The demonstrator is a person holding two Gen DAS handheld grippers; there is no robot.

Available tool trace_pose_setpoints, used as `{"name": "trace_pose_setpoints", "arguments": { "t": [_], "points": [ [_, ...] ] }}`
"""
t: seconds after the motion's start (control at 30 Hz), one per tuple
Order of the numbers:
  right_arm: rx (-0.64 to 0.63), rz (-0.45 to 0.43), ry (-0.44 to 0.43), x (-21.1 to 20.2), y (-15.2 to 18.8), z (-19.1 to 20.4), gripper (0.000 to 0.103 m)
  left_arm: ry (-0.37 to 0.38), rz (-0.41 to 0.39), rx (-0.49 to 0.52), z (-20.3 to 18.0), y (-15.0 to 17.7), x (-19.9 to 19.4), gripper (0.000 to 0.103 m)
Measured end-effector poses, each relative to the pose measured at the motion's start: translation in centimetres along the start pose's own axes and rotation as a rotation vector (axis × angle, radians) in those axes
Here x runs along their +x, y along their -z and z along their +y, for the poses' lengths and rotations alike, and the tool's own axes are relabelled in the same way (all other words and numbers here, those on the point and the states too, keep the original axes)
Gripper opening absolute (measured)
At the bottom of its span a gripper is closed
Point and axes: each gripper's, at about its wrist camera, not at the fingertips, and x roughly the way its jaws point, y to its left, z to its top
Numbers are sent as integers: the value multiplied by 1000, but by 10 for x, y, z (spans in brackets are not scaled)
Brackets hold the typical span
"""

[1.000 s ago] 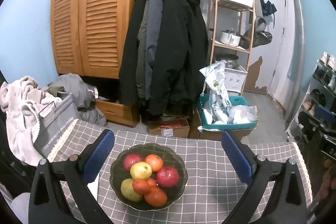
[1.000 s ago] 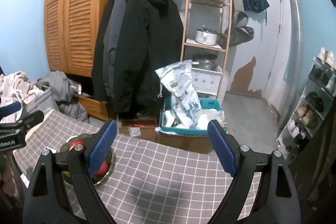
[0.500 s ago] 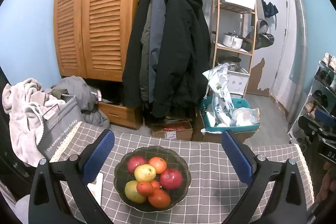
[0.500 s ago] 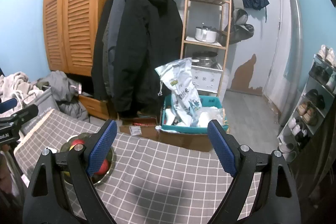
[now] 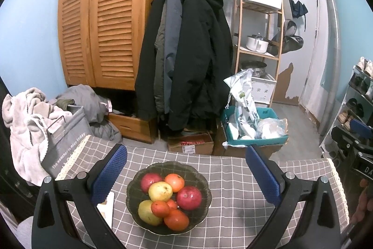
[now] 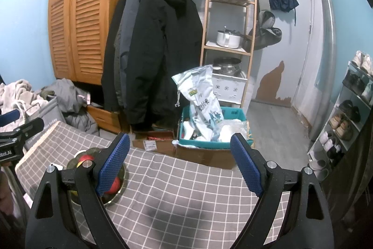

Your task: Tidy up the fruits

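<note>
I see the bowl point(image 5: 169, 196) low and centre in my left view, sitting on the grey checked bench point(image 5: 228, 179). It is dark, scalloped glass, heaped with fruit: two red apples point(image 5: 188, 197), two yellow-green ones point(image 5: 160, 191) and several orange tomato-like fruits point(image 5: 174, 181). My left hand-held gripper point(image 5: 186, 179) frames the bowl, its blue pads spread wide with nothing clamped. In my right view, the right hand-held gripper point(image 6: 179, 161) likewise stands apart over bare cloth, and its left finger point(image 6: 113, 163) covers most of the bowl at lower left; only red patches of fruit show. A white card point(image 5: 107, 208) beside the bowl is half hidden behind my left finger, and I cannot read it.
</note>
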Motion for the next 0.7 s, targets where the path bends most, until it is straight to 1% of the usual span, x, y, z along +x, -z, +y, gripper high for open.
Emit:
{"name": "trace_pose_setpoints", "arguments": {
  "t": [0.7],
  "points": [
    [-1,-1,2,0,0,1,87,-14,6,14,4,-2,2,102]
  ]
}}
